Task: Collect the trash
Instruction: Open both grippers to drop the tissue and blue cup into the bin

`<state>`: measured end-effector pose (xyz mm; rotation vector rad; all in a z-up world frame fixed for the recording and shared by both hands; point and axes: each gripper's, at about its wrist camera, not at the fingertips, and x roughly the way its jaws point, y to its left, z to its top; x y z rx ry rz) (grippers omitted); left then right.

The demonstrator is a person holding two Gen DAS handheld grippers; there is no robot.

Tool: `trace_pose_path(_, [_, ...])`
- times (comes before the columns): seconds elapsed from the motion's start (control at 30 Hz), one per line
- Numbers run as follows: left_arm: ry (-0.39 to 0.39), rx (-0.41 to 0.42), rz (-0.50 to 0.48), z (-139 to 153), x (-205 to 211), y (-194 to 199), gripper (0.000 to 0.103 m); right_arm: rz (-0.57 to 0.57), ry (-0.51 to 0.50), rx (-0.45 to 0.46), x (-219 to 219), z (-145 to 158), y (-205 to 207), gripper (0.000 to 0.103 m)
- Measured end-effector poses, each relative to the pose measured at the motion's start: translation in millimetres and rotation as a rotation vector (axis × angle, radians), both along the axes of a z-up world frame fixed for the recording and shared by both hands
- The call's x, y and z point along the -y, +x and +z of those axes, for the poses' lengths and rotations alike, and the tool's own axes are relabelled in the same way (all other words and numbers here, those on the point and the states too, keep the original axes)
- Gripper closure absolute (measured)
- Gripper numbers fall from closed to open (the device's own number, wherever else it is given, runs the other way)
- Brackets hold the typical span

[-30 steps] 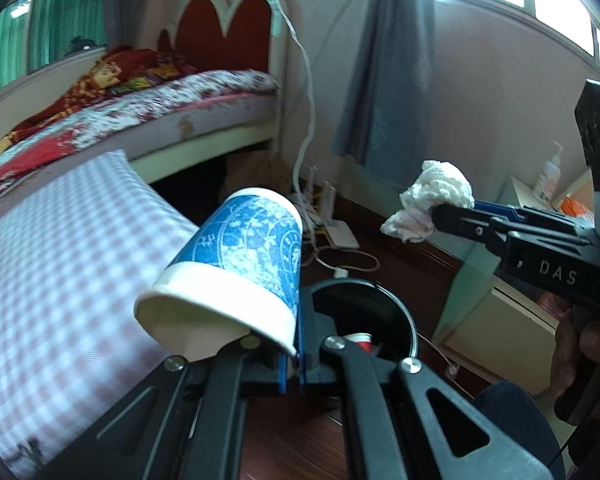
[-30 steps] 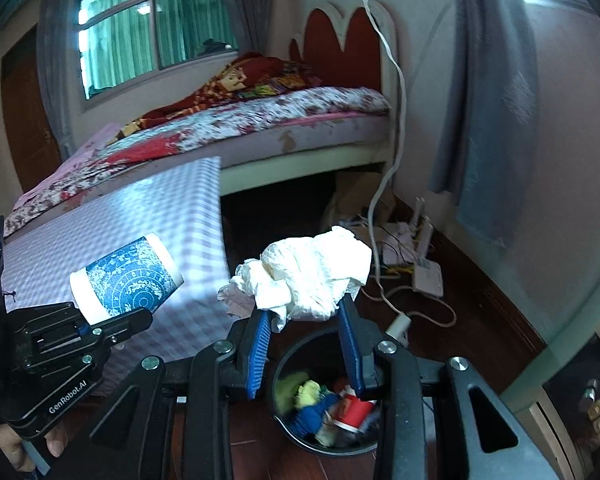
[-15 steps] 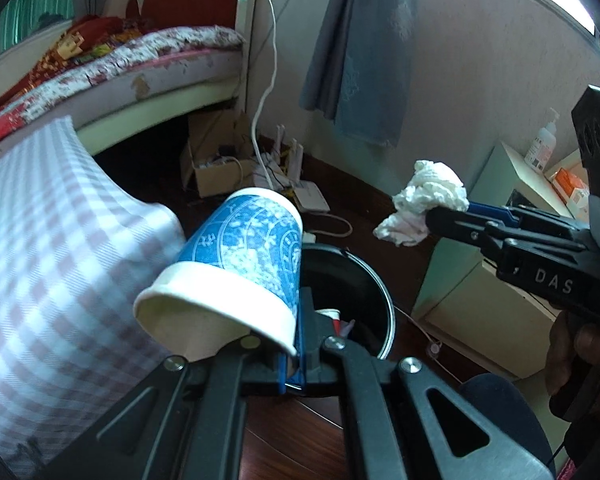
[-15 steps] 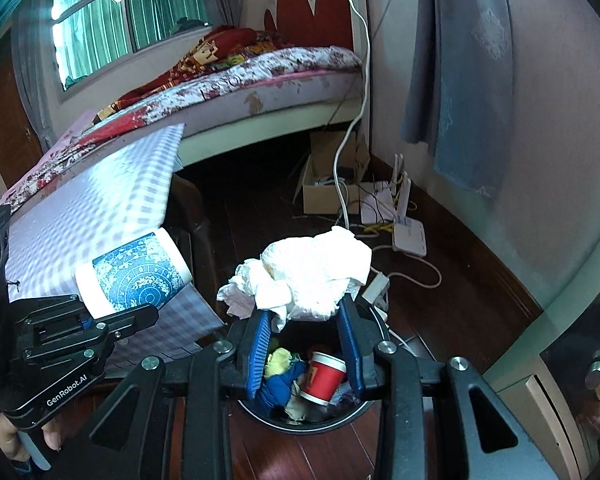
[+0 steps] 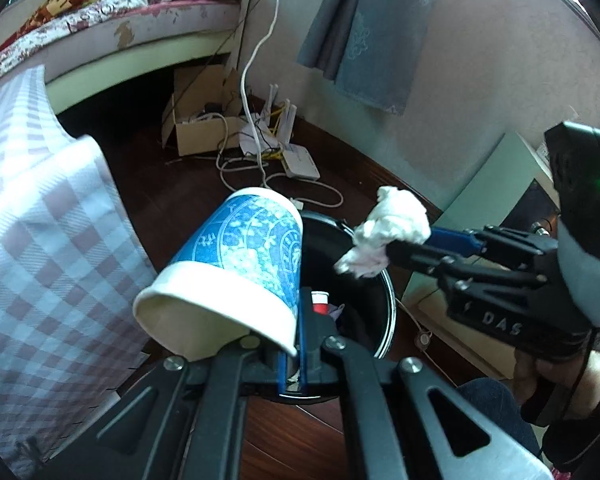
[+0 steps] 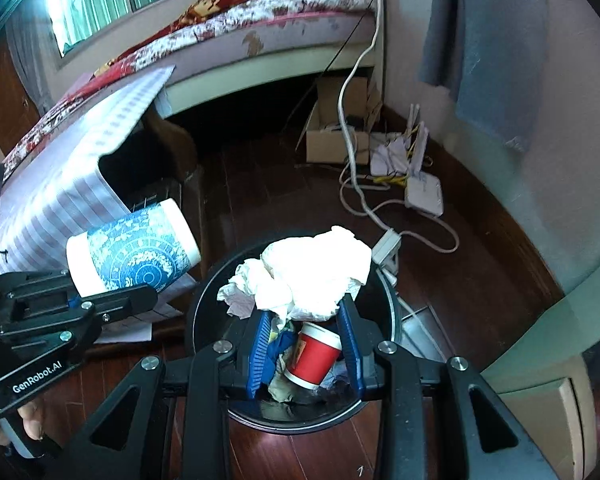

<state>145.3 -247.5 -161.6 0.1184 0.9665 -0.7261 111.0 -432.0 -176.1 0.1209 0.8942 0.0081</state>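
My left gripper is shut on the rim of a blue-patterned paper cup, which lies tilted with its mouth toward me. In the right wrist view that cup hangs just left of the black trash bin. My right gripper is shut on a crumpled white tissue wad, held right above the bin's opening. Inside the bin lie a red paper cup and other scraps. From the left wrist view the tissue hovers over the bin.
A checked cloth drapes a table at the left. A cardboard box, white cables and a router lie on the dark wooden floor behind the bin. A bed stands at the back, a pale green cabinet at the right.
Both grippers have sunk and tipped down toward the bin, which now fills more of both views. The cup and the tissue stay gripped.
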Motion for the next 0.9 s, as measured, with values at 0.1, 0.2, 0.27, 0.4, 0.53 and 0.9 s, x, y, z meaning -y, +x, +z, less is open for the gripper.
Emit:
trace_pose_path(0.1, [-0.009, -0.030, -0.004, -6.4, 3.6, 4.9, 0.098, 0.019, 0.011, -0.029, 1.2, -13.7, 9.2, 0.068])
trace_pose_path(0.2, [-0.029, -0.059, -0.027, -14.9, 5.7, 7.9, 0.095, 0.042, 0.013, -0.060, 2.5, -27.0, 16.2, 0.066])
trace_pose_path(0.27, [0.000, -0.090, -0.011, -25.8, 7.5, 11.7, 0.057, 0.054, 0.002, -0.103, 4.0, -40.3, 21.6, 0.050])
trace_pose_path(0.4, [0.113, -0.009, 0.116, -32.5, -7.5, 7.6, 0.005, -0.028, -0.057, -0.141, 16.9, -54.4, 16.2, 0.007])
trace_pose_path(0.53, [0.170, 0.063, 0.206, -33.7, -25.7, 0.5, 0.003, -0.084, -0.067, -0.120, 21.4, -52.3, 5.3, 0.001])
trace_pose_path(0.9, [0.180, 0.097, 0.280, -19.7, -46.7, -4.5, 0.002, -0.085, -0.055, -0.075, -2.7, -37.0, 3.6, 0.001])
